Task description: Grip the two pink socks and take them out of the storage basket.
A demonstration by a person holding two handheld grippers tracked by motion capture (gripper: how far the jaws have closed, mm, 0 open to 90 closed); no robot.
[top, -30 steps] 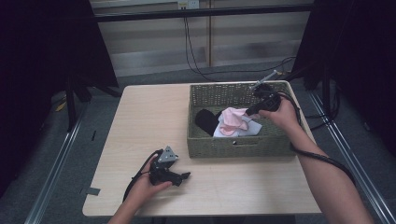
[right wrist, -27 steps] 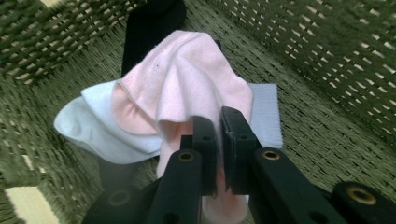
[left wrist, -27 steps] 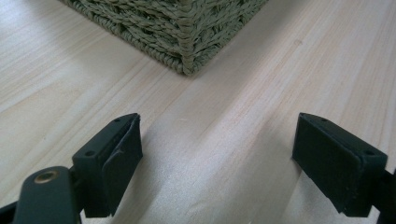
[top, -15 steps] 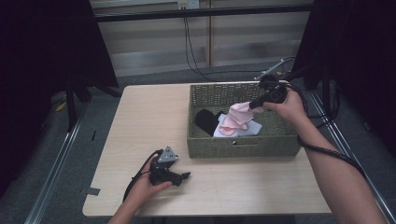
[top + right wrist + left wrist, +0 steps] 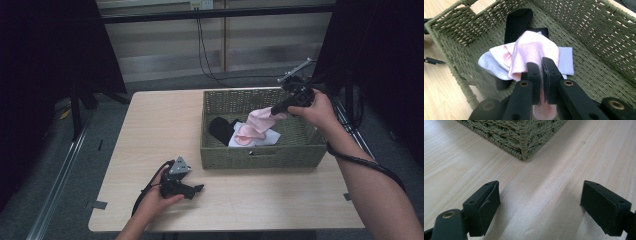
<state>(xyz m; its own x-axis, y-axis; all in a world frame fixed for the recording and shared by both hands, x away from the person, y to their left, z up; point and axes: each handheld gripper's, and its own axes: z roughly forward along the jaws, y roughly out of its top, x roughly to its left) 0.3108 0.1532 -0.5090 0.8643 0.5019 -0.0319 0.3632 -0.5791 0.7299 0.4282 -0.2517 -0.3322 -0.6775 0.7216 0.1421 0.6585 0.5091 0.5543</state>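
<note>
A woven green basket (image 5: 260, 155) (image 5: 599, 37) stands on the right half of the wooden table (image 5: 150, 130). Inside lie a black sock (image 5: 220, 127) (image 5: 517, 22), a pale lavender sock (image 5: 267, 137) (image 5: 566, 60) and a pink sock (image 5: 257, 122) (image 5: 534, 50). My right gripper (image 5: 274, 111) (image 5: 541, 67) is shut on the pink sock and holds its upper end above the basket while the rest hangs down onto the pile. My left gripper (image 5: 197, 189) (image 5: 540, 202) rests open on the table near the basket's front left corner (image 5: 524, 152), nothing between its jaws.
Black cables trail from both grippers. Dark curtains and metal stands flank the table. Bare tabletop stretches left of the basket and along the front edge.
My right gripper has risen and drawn back toward the basket's far right corner, pulling the pink sock up out of the pile. The left gripper has stayed put.
</note>
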